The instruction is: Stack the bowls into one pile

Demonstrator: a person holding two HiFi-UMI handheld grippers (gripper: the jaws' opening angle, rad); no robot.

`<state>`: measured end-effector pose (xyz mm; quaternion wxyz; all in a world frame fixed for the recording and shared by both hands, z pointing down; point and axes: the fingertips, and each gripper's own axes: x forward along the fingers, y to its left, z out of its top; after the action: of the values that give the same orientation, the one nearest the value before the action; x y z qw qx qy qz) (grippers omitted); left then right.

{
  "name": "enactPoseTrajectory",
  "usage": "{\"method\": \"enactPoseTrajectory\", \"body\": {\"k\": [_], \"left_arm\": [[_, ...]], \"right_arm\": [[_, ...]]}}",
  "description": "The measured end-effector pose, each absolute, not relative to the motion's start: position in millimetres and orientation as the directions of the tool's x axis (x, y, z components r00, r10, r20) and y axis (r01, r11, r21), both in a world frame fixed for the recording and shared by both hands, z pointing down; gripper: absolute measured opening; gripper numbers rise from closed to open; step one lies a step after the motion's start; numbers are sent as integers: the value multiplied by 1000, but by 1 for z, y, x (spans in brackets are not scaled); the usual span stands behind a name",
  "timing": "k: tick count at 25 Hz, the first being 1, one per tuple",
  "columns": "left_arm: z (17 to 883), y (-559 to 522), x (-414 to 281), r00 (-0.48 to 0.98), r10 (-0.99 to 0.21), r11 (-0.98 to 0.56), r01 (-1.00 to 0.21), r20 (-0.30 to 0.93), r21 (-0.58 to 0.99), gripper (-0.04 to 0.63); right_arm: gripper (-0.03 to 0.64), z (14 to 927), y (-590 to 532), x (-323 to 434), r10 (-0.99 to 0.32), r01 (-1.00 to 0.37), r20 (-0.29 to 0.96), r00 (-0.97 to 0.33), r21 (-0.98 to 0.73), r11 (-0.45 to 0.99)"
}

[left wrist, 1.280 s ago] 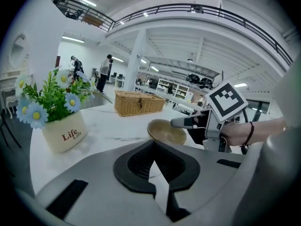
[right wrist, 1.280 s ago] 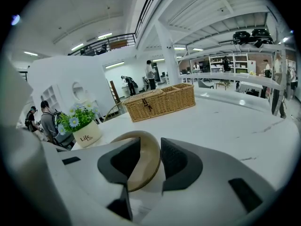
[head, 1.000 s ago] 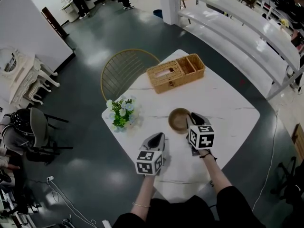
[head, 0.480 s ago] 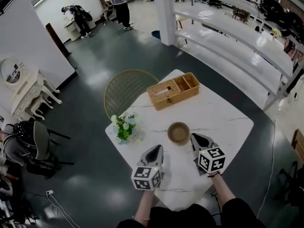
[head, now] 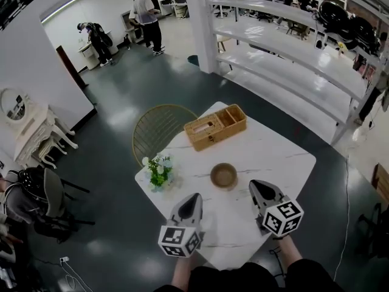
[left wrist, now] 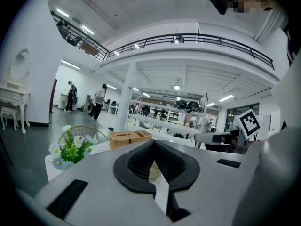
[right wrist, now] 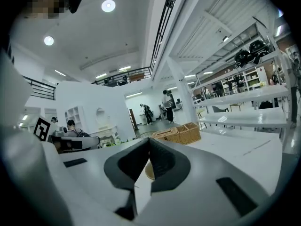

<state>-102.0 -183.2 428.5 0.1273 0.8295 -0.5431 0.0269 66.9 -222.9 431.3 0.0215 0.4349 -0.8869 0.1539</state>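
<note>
Bowls (head: 223,175) look stacked, 12 o'clock on desk (head: 276,154). Left gripper (head: 193,198) and right gripper (head: 258,186): fingers pressed together, empty, right's just closed. Keep both clear of bowls.

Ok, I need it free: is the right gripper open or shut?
The right gripper is shut and empty: its fingers meet at the tips with nothing between; the bowl sits apart on the table.

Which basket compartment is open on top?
The smaller compartment, at the basket end away from the flowers. The larger one has a slotted lid.
</note>
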Motion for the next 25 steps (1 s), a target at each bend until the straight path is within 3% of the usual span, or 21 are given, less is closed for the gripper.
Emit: {"method": "enactPoseTrajectory", "body": {"k": [12,25], "left_arm": [[383,-162,-111,392,-916,-382,-918,88,108,15],[358,-153,-120,354,-934,-351,-934,48,59,14]], "right_arm": [[14,363,-199,95,-815,-810,42,-577,-158,565],[14,348,-184,133,-875,-869,20,-483,-135,477]]}}
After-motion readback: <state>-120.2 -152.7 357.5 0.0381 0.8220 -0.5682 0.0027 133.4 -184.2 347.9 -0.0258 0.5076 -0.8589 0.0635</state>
